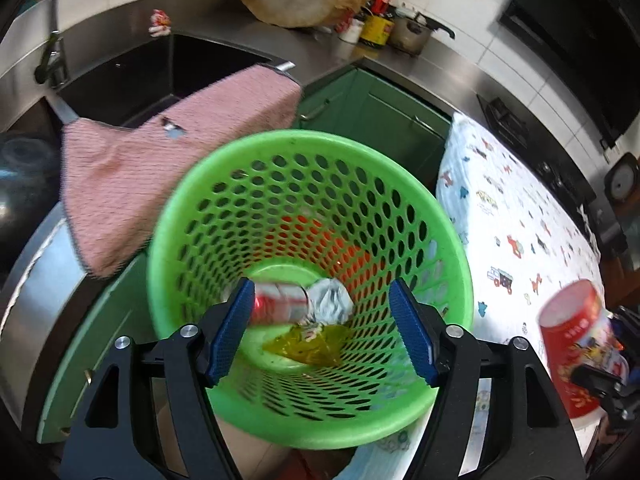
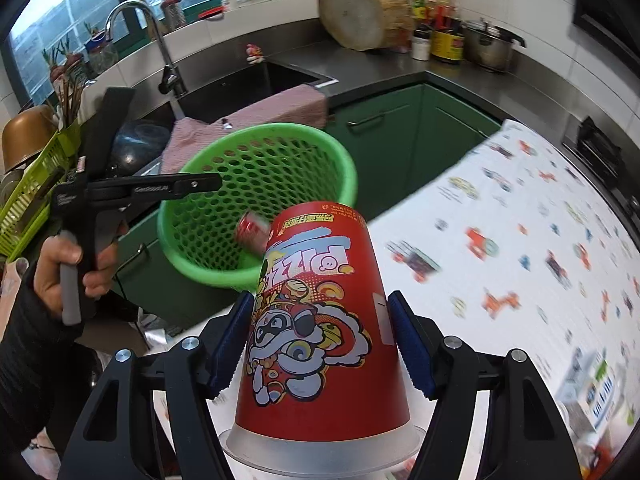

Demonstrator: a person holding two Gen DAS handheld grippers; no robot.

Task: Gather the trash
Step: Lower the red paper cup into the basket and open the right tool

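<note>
A green perforated basket (image 1: 168, 220) stands below my left gripper (image 1: 320, 292), whose blue pads are apart with nothing pressed between them. A blurred red can (image 1: 280, 300) is inside the basket just past the left pad, beside crumpled white paper (image 1: 334, 300) and a yellow wrapper (image 1: 312, 344). The right wrist view shows the same can (image 2: 250, 228) blurred inside the basket (image 2: 344, 168), under the left gripper (image 2: 192, 184) held by a hand. My right gripper (image 2: 322, 300) is shut on an upside-down red printed cup (image 2: 316, 320) with a clear lid, just right of the basket.
A pink cloth (image 1: 160, 168) hangs over the edge of the dark sink (image 1: 132, 76). Green cabinets (image 2: 400, 132) stand behind the basket. A table with a white patterned cover (image 2: 520, 260) lies to the right. A wooden block (image 2: 360, 12), jars and a pot sit on the back counter.
</note>
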